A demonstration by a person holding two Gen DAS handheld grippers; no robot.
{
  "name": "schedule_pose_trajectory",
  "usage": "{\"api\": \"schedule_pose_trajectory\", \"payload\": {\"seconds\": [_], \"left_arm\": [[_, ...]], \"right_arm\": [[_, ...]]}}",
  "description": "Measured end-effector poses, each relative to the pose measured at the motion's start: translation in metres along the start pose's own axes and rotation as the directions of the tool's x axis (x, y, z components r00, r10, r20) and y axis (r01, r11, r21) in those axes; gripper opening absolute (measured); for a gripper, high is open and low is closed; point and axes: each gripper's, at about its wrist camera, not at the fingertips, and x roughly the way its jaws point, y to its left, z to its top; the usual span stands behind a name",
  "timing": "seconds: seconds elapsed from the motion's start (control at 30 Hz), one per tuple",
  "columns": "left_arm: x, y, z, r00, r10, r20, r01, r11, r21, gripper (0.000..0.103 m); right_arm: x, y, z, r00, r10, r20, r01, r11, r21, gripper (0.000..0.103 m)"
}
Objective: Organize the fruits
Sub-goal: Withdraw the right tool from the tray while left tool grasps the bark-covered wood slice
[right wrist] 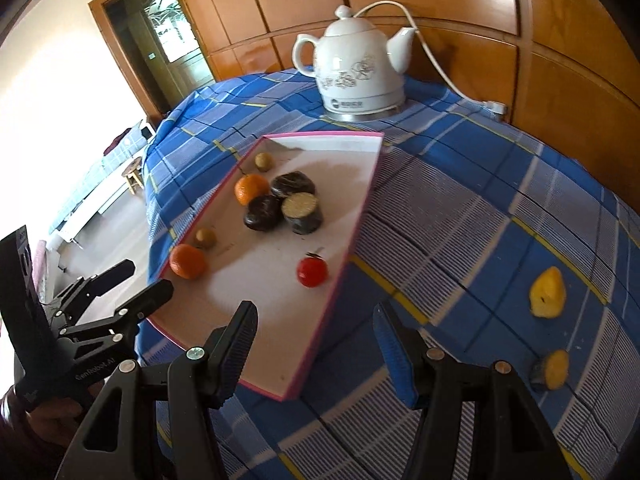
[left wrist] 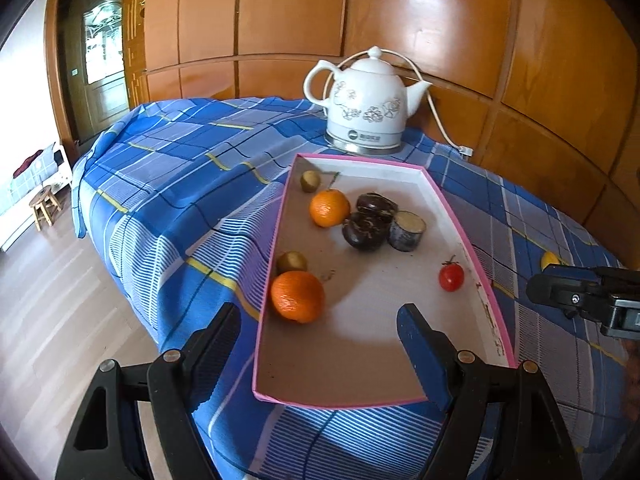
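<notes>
A shallow pink-rimmed tray (left wrist: 472,256) (right wrist: 340,276) lies on the blue checked tablecloth. It holds two oranges (left wrist: 297,297) (left wrist: 329,208), two small brown-green fruits (left wrist: 292,262), several dark round pieces (left wrist: 366,232) (right wrist: 262,212) and a red tomato (left wrist: 451,277) (right wrist: 312,271). On the cloth right of the tray lie a yellow fruit (right wrist: 548,293) and a smaller yellow piece (right wrist: 554,369). My left gripper (left wrist: 320,344) hangs open over the tray's near end, empty. My right gripper (right wrist: 316,340) is open and empty above the tray's near right corner.
A white flowered electric kettle (left wrist: 366,104) (right wrist: 356,74) stands behind the tray, its cord running to the wood-panelled wall (left wrist: 440,20). The table edge drops off at the left to a wooden floor (left wrist: 52,300) with a small stool (left wrist: 45,204).
</notes>
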Motion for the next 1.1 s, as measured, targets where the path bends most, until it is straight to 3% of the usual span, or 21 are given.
{"api": "schedule_pose_trajectory", "payload": {"seconds": [0.4,0.67,0.77,0.9,0.97,1.1], "left_arm": [[-0.001,-0.017,0.0,1.0,-0.026,-0.007,0.027,0.998,0.048,0.081],[-0.001,-0.031,0.002,0.998,-0.056,-0.012,0.057,0.995,0.082,0.08],[-0.002,-0.043,0.008,0.996,-0.089,-0.008,0.09,0.99,0.112,0.079],[-0.007,-0.07,0.015,0.988,-0.157,-0.004,0.155,0.971,0.184,0.079],[-0.008,-0.088,0.017,0.979,-0.203,-0.02,0.202,0.952,0.231,0.077],[-0.003,-0.133,0.017,0.946,-0.312,-0.091,0.324,0.894,0.309,0.068]], "right_arm": [[-0.024,-0.045,-0.011,0.996,-0.089,-0.001,0.089,0.995,0.039,0.061],[-0.055,-0.105,-0.018,0.98,-0.197,0.007,0.194,0.973,0.128,0.061],[-0.07,-0.141,-0.024,0.967,-0.253,0.014,0.244,0.944,0.221,0.061],[-0.09,-0.191,-0.036,0.935,-0.354,0.02,0.322,0.871,0.37,0.061],[-0.098,-0.212,-0.044,0.925,-0.38,0.012,0.334,0.828,0.452,0.061],[-0.104,-0.241,-0.058,0.933,-0.361,-0.013,0.299,0.752,0.587,0.061]]}}
